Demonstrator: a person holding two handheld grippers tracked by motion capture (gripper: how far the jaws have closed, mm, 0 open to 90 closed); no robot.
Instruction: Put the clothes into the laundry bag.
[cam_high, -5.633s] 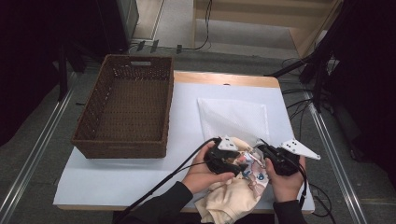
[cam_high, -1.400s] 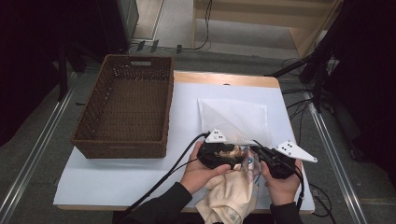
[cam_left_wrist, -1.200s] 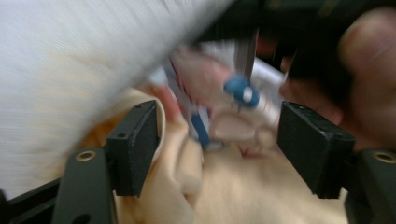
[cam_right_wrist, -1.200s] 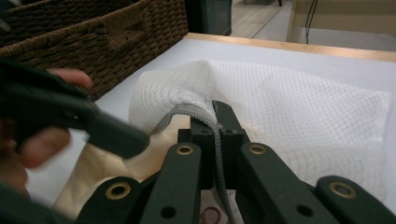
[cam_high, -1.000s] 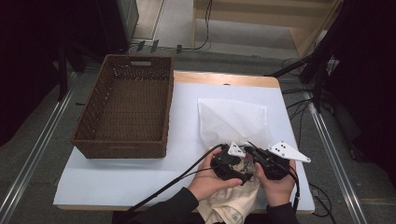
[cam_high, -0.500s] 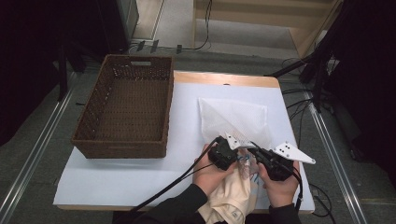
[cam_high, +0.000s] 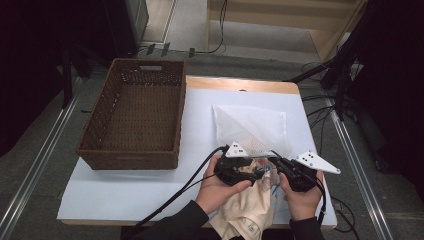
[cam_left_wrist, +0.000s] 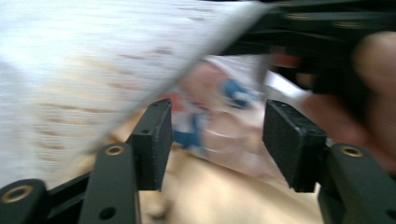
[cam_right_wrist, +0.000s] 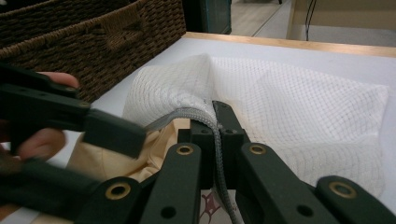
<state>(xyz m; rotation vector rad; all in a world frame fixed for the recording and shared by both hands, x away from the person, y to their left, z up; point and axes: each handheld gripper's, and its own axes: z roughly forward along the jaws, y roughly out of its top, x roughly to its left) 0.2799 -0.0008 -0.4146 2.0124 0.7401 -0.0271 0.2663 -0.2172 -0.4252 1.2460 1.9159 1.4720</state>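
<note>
A white mesh bag (cam_high: 250, 125) lies flat on the table, its near edge lifted. My right gripper (cam_high: 278, 164) (cam_right_wrist: 217, 126) is shut on that grey zipper edge and holds the mouth up. A cream garment (cam_high: 245, 215) (cam_right_wrist: 116, 149) with a red and blue print hangs off the table's near edge, its top at the bag's mouth. My left gripper (cam_high: 260, 172) (cam_left_wrist: 217, 135) is open; its jaws have just been opening. The printed cloth (cam_left_wrist: 219, 126) shows blurred between its pads, which do not press on it. In the right gripper view, the left gripper (cam_right_wrist: 93, 126) sits beside the mouth.
A brown wicker basket (cam_high: 132, 120) (cam_right_wrist: 93, 37) stands at the left of the white table top (cam_high: 125, 185). Black cables trail from both grippers over the table's near edge. Metal rails run along the floor on either side.
The left gripper has shifted slightly at the bag's mouth, and the garment sits a little farther in than several seconds ago. The right gripper holds the bag's edge as before.
</note>
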